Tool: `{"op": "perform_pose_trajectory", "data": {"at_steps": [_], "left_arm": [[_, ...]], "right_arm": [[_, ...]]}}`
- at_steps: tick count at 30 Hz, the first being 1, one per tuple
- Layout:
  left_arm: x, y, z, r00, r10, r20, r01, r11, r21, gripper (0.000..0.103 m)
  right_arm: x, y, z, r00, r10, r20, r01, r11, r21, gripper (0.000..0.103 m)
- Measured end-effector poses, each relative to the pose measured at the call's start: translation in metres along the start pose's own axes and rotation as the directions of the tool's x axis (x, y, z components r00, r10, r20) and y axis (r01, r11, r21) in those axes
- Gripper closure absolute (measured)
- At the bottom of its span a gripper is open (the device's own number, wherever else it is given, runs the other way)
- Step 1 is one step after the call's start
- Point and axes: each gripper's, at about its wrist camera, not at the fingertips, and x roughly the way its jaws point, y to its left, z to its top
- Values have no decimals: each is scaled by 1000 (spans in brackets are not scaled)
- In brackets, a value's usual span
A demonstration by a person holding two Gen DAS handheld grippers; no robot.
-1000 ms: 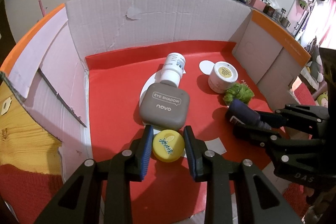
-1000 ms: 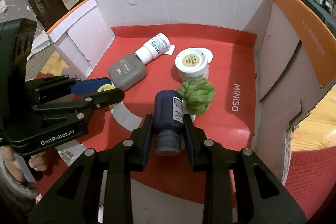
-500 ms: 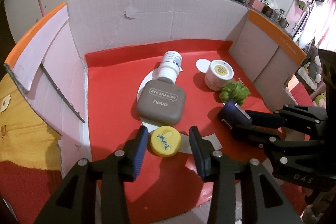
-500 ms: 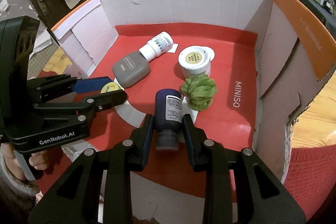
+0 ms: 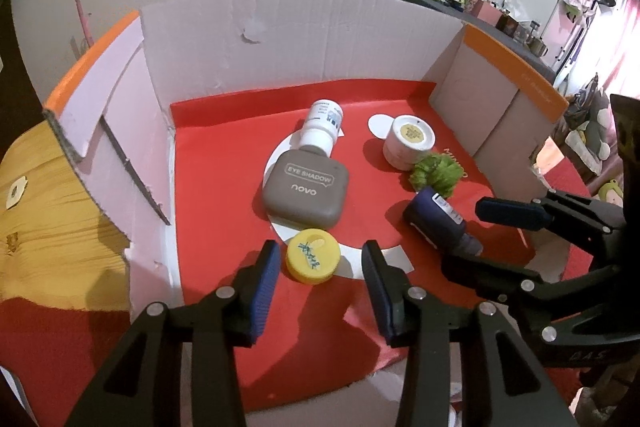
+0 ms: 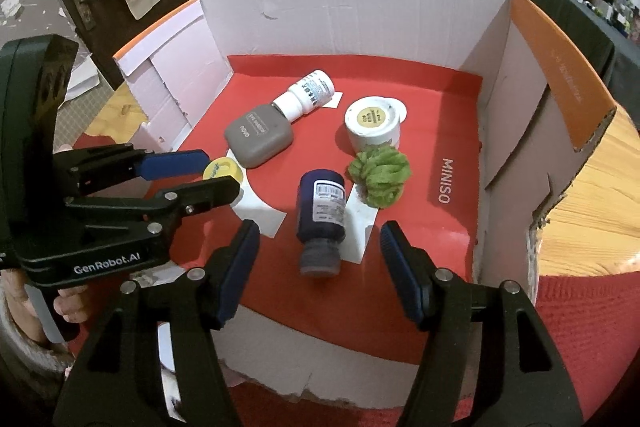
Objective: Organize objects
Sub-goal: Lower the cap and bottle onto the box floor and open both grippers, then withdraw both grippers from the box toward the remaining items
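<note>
Right now my left gripper (image 5: 316, 269) stands open around the yellow lid (image 5: 313, 256), its blue pads clear of it on both sides. That lid lies just in front of the grey eye shadow case (image 5: 306, 193), which I take as my landmark on the red mat (image 5: 216, 163). My right gripper (image 6: 316, 247) has just been opening; its jaws stand wide, with the dark blue bottle (image 6: 322, 217) lying on its side between them, untouched. To the right of the case, that bottle rests just beside the green scrunchie (image 6: 380, 177). Beyond the scrunchie sits the white jar (image 6: 372, 127). A white pill bottle (image 5: 322, 127) lies touching the case's far edge.
</note>
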Motion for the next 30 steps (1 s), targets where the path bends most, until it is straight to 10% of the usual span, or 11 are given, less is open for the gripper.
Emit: {"op": "perform_pose_trajectory", "data": {"at_steps": [30], "left_arm": [[-44, -8, -13, 993, 58, 106, -59, 998, 11, 20]], "right_arm": [[-43, 15, -16, 996, -7, 89, 9, 1000, -20, 25]]}}
